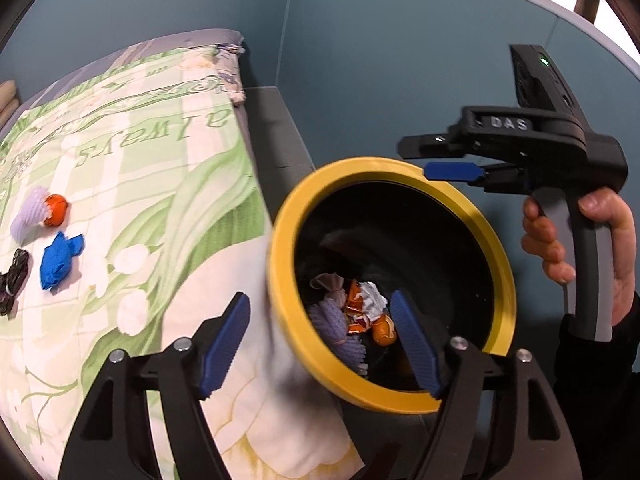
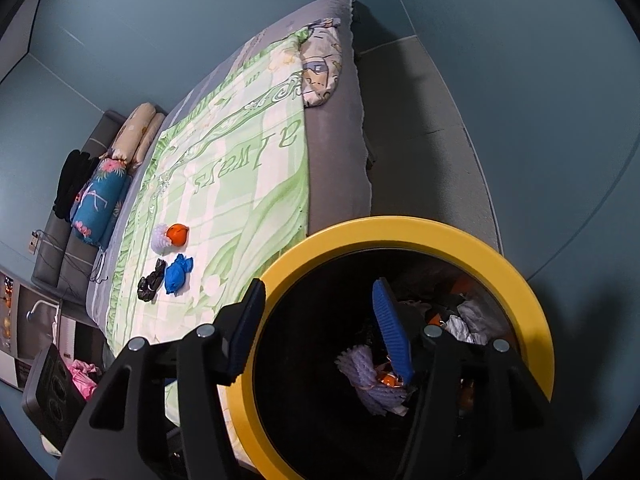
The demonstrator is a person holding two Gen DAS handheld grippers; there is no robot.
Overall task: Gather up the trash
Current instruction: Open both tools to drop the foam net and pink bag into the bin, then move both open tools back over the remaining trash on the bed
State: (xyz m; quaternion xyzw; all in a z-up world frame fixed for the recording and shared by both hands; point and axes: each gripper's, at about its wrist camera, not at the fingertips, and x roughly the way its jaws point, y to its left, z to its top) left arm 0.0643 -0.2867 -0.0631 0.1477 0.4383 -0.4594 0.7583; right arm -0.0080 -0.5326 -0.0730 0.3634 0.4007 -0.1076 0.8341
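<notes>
Low in the right half of both frames sits a bin with a yellow rim (image 1: 280, 264) and a dark inside, standing beside the bed (image 2: 336, 176). At its bottom lies collected trash: a purple foam net (image 1: 334, 320), an orange-and-white wrapper (image 1: 360, 304) and a small orange piece (image 1: 385, 330). The left gripper (image 1: 320, 344) is spread wide and holds nothing; its left finger hangs over the bedspread (image 1: 140, 168), its right finger over the bin's mouth, with the rim passing between them. The right gripper (image 2: 320, 332) is also wide open and empty, straddling the rim the same way, one finger outside and the blue pad (image 2: 392, 336) of the other over the bin's inside. In the left view the right gripper appears at the upper right, held by a hand (image 1: 600, 248) on its grey handle, its blue tip just above the far rim.

On the bedspread, at the left of both frames and well apart from the bin, lie four loose pieces: an orange ball (image 2: 178, 235) touching a white foam net (image 2: 161, 236), and nearer, a blue wad (image 2: 177, 274) just beside a black crumpled bag (image 2: 151, 281). Pillows (image 2: 96, 208) are stacked at the far left end of the bed
</notes>
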